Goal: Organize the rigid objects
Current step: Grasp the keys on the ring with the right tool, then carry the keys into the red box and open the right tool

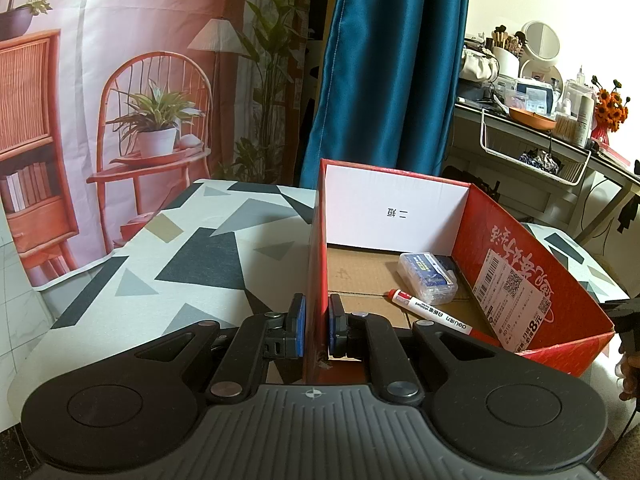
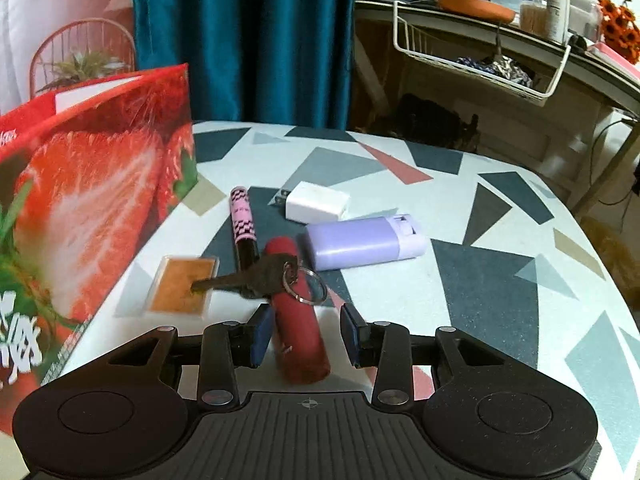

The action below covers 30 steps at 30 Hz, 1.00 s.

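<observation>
Red cylinder (image 2: pixel 298 316): nearest item in the right wrist view; we see it lying on the table (image 2: pixel 480 280), its near end between the two pads.
Key (image 2: pixel 244 278): rests across the far end of the red cylinder, ring (image 2: pixel 306 284) on the right, blade over the edge of an amber card case (image 2: pixel 182 290) to the left.
Right gripper (image 2: pixel 306 334): we find the jaws partly apart and released; the left pad sits just beside the cylinder, the right pad stands clear of it. Whether the left pad touches, we cannot tell.
Farther items: a pink patterned tube (image 2: pixel 243 220), a white charger block (image 2: pixel 318 201) and a lilac case (image 2: pixel 366 242) lie beyond the cylinder, all on the table.
Left gripper (image 1: pixel 317 326): clenched on the near left wall of the red box (image 1: pixel 532 260), one pad outside and one pad inside.
Red box, contents: we note a clear plastic case with a blue label (image 1: pixel 428 278) in the far right corner and a red-capped marker (image 1: pixel 430 312) lying just near of it, both on the cardboard floor.
Red box, position: it stands left of the loose items in the right wrist view, strawberry print facing them.
</observation>
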{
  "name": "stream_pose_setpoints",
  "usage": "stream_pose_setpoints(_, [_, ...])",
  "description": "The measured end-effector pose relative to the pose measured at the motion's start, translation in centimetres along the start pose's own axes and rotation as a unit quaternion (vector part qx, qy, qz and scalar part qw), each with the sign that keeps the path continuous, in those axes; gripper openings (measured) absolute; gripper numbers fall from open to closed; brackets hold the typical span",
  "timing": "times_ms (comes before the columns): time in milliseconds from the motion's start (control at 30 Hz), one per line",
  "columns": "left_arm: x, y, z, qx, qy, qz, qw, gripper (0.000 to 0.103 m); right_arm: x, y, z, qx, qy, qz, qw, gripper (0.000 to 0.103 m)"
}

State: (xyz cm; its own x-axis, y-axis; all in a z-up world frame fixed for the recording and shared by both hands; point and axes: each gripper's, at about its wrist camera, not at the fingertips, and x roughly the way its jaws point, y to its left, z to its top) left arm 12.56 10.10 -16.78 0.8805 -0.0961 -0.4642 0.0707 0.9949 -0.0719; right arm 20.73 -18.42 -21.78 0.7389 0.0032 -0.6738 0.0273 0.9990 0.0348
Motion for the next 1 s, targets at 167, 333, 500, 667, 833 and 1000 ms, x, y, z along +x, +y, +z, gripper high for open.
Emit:
stream_pose_setpoints(167, [0.0,0.0,0.0,0.000,0.000,0.000,1.0000,0.012,-0.2,0.6,1.0,-0.020,-0.014,0.007,1.000,0.043])
stream_pose_setpoints(333, [0.0,0.0,0.0,0.001,0.000,0.000,1.0000,0.012,0.8,2.3,1.4,-0.105,-0.005,-0.008,0.994,0.043])
stream_pose_setpoints(500, [0.0,0.0,0.0,0.000,0.000,0.000,1.0000,0.012,2.1,3.1,2.2,-0.169,0.005,-0.005,0.986,0.043])
stream_pose_setpoints(667, [0.0,0.0,0.0,0.000,0.000,0.000,1.0000,0.012,2.9,4.0,2.7,-0.219,0.028,0.012,0.975,0.038])
stream_pose_setpoints(833, [0.0,0.0,0.0,0.001,0.000,0.000,1.0000,0.012,3.0,3.8,2.8,-0.217,0.034,0.018,0.975,0.038])
stream_pose_setpoints(1000, [0.0,0.0,0.0,0.001,0.000,0.001,1.0000,0.012,2.6,3.5,2.6,-0.212,0.018,0.016,0.977,0.031])
